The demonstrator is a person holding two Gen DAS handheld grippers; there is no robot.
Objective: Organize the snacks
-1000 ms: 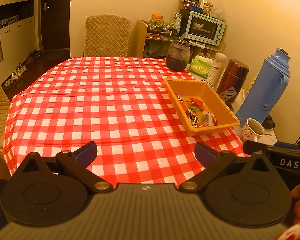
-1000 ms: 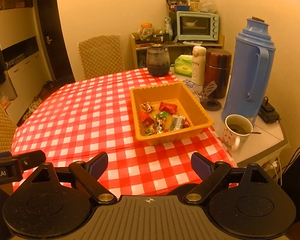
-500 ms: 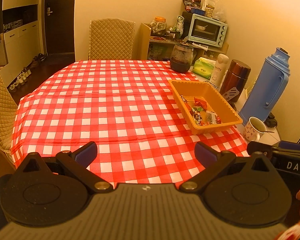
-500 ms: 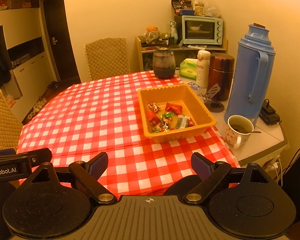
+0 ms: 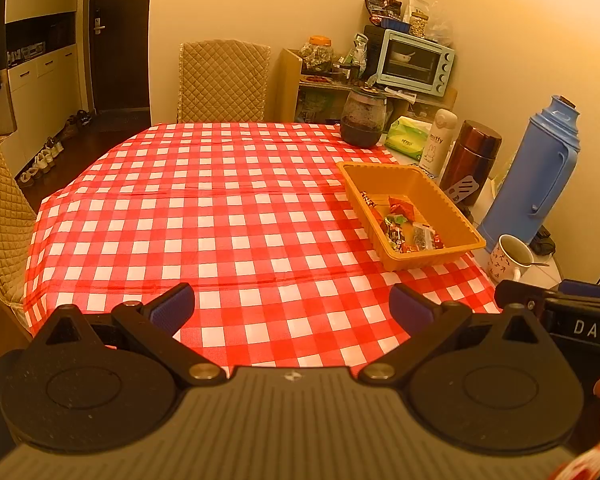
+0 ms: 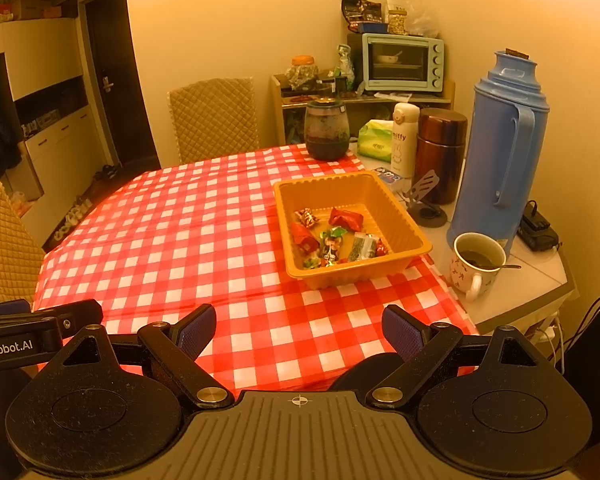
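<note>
Both grippers hang over the near edge of the red-and-white checked tablecloth (image 5: pixel 204 216), nothing in either one. In the left wrist view the left gripper (image 5: pixel 291 305) fills the bottom of the frame, its blue-padded jaws spread wide with only cloth between them. In the right wrist view the right gripper (image 6: pixel 298 325) sits the same way at the bottom, jaws wide apart and empty. The snacks (image 6: pixel 334 238), a small heap of wrapped sweets, lie inside the orange tray (image 6: pixel 396 216), right of centre in the right wrist view and at mid-right in the left wrist view, well apart from both sets of fingers. Just right of the tray stand a mug (image 6: pixel 476 266) with a spoon in it and a tall blue thermos (image 6: pixel 500 148), off the cloth, at the right of the frame.
</note>
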